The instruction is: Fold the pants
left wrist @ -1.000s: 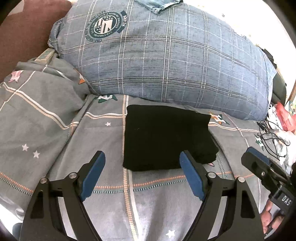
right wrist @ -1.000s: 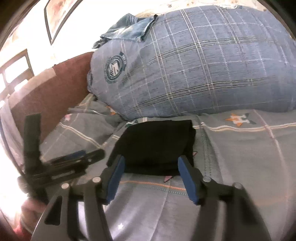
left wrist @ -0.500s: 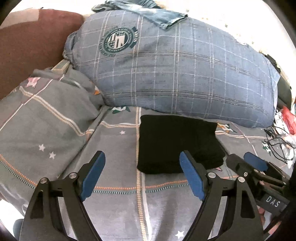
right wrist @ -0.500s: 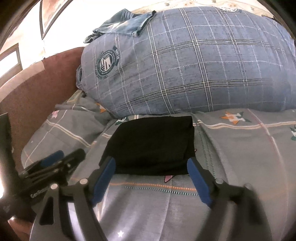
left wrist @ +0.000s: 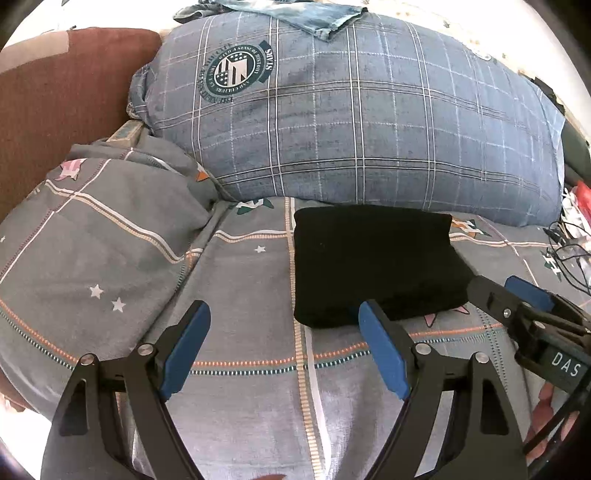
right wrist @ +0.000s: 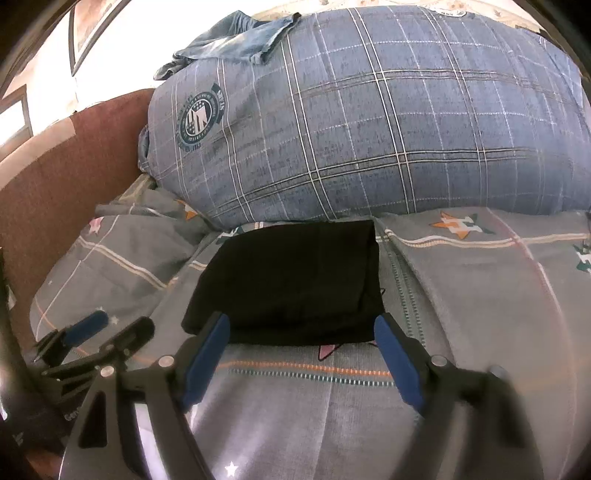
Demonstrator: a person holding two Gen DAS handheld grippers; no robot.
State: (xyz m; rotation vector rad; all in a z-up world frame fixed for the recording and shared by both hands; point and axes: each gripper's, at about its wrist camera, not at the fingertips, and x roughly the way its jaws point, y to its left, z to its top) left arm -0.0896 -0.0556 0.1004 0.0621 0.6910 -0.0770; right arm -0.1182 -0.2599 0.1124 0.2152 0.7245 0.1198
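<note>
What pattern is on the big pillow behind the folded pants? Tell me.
Blue-grey plaid with a round crest, on the big pillow; clearest in the left wrist view.

1. Your black pants [left wrist: 373, 266] are a dense, matt cloth that reflects almost nothing; no weave can be made out.
2. The bed sheet [left wrist: 240, 402] under them is thin, smooth grey woven cotton-like cloth with printed stars and stitched-looking stripes.
3. The big pillow [left wrist: 369, 122] wears a blue checked fabric with a slubby, slightly rough look and a flat printed badge.
4. On top of it lies faded denim [left wrist: 314, 18], coarse and washed-out.
5. Your left hand-held gripper [left wrist: 284, 350] has matt black plastic arms, bright metal screw heads and smooth blue pads [left wrist: 384, 354].
6. Your right hand-held gripper [right wrist: 303, 358] looks the same.
7. The headboard [left wrist: 55, 103] is brown, ribbed upholstery.
</note>
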